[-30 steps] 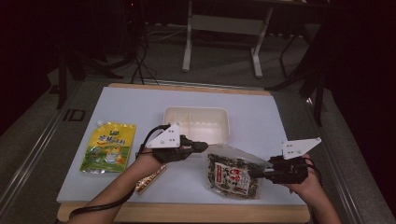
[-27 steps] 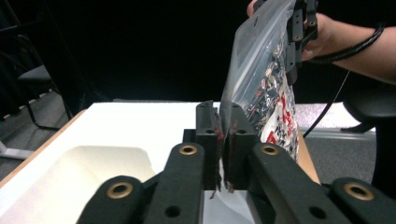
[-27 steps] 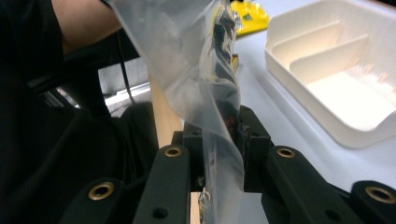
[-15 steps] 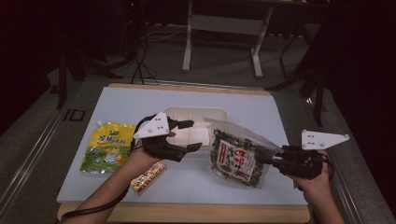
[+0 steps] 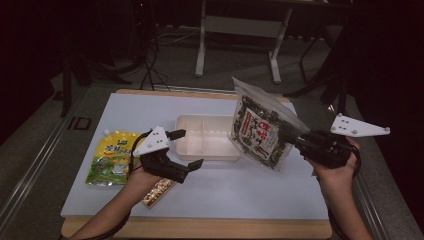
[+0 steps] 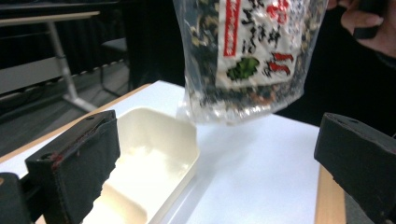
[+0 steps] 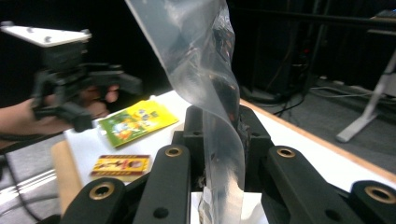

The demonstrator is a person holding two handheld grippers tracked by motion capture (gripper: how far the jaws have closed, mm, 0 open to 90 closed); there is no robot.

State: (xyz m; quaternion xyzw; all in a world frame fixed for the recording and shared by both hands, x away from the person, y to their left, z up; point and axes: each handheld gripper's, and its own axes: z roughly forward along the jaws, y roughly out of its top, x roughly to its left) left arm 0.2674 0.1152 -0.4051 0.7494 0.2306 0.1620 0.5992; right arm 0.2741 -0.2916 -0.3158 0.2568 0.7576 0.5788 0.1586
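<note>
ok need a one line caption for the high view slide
Right gripper lifts a clear snack bag above the white tray; left gripper open beside it.

Dim room, lit tabletop (image 5: pixel 210 190); near tongs and far hand blurred.

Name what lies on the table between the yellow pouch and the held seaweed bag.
In the high view, the white tray lies between the yellow pouch and the seaweed bag, with the open left gripper over its near-left corner.

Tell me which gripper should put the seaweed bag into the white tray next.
Right. The right gripper already pinches the seaweed bag, lifted beside the white tray. The left gripper has just been opening, with nothing between its jaws.
</note>
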